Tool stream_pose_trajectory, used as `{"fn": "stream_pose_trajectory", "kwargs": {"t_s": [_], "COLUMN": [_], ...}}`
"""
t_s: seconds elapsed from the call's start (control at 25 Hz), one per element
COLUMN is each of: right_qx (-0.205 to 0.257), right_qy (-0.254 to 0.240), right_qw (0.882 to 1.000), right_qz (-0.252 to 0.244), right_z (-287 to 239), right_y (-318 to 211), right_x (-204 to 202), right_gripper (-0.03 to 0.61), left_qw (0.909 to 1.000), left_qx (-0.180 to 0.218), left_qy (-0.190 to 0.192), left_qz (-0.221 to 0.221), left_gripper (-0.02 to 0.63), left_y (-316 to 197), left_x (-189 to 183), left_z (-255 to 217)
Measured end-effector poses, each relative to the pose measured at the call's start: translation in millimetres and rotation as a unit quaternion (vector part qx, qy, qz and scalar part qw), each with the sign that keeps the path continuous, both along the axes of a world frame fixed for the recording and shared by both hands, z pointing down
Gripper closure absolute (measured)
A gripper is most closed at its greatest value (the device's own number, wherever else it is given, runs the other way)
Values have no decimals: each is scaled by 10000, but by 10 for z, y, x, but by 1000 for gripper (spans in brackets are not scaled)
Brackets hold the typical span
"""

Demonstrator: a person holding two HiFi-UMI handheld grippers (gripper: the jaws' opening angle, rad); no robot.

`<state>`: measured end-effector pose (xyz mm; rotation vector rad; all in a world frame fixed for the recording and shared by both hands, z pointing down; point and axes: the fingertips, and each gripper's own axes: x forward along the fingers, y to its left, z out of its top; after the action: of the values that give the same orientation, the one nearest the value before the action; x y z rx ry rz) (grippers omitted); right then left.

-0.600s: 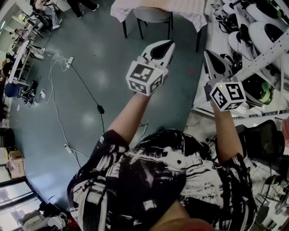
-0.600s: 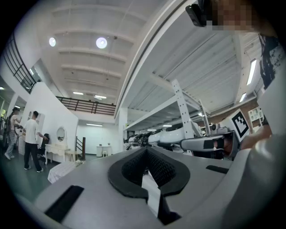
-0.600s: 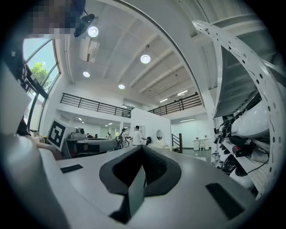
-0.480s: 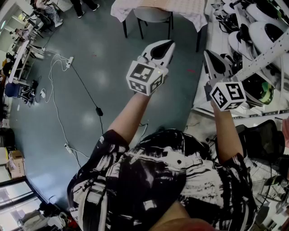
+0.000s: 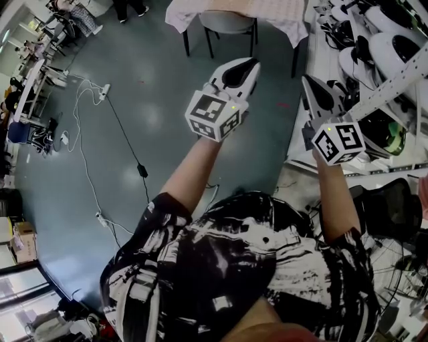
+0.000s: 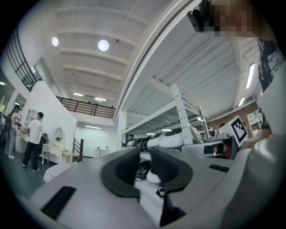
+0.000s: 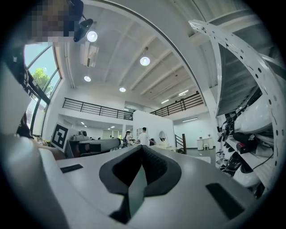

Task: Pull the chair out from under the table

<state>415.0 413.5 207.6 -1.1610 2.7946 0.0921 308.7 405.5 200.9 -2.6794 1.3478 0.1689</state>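
1. The chair (image 5: 227,22) has a smooth, rounded grey back and thin dark metal legs. It stands tucked under the table (image 5: 179,15), at the far end of the room, well apart from both grippers.
2. The table is covered with a pale, faintly checked cloth that hangs in soft folds over its dark legs.
3. The floor (image 5: 154,100) is a glossy blue-grey, with a thin white cable (image 5: 80,153) looping across it.
4. The left gripper (image 5: 249,64) is a smooth white shell with dark, ribbed pads. In the left gripper view its (image 6: 144,151) jaws are drawn together at the tips, with nothing held between them.
5. The right gripper (image 5: 309,87) hangs just beside the rack of glossy white robot shells (image 5: 374,47). In the right gripper view its (image 7: 142,147) jaws meet at the tips and grip nothing.
6. Each gripper carries a white cube printed with black square markers: the left cube (image 5: 214,115) and the right cube (image 5: 338,141).
7. By count: one chair, one table, two grippers and two marker cubes.
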Motion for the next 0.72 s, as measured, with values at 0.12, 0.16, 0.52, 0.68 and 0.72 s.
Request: {"fn": "stream_pose_trajectory", "kwargs": {"t_s": [0.12,0.16,0.52,0.68,0.72], "right_qx": [-83,-104,-74,-90,-104], "right_qy": [-4,-9,41,95,94], "right_qw": [10000,9999,10000,9999,9999], "right_qz": [-36,-31,-11,41,48], "right_z": [43,50,69,90,98], "right_y": [10,12,-33,-106,-120], "right_x": [-13,-10,-15,-103,-142], "right_gripper": [580,580,580,580,580], "left_qw": [9980,9975,9958,9961,9963], "left_qx": [79,137,426,316,285], "left_qy": [618,688,244,151,133], "left_qz": [125,41,-777,-815,-804], "left_gripper": [47,41,40,40,40], "left_y": [-62,-82,-201,-289,-307], "left_x": [-148,-229,-727,-872,-908], "left_z": [-222,-301,-414,-322,-293]}}
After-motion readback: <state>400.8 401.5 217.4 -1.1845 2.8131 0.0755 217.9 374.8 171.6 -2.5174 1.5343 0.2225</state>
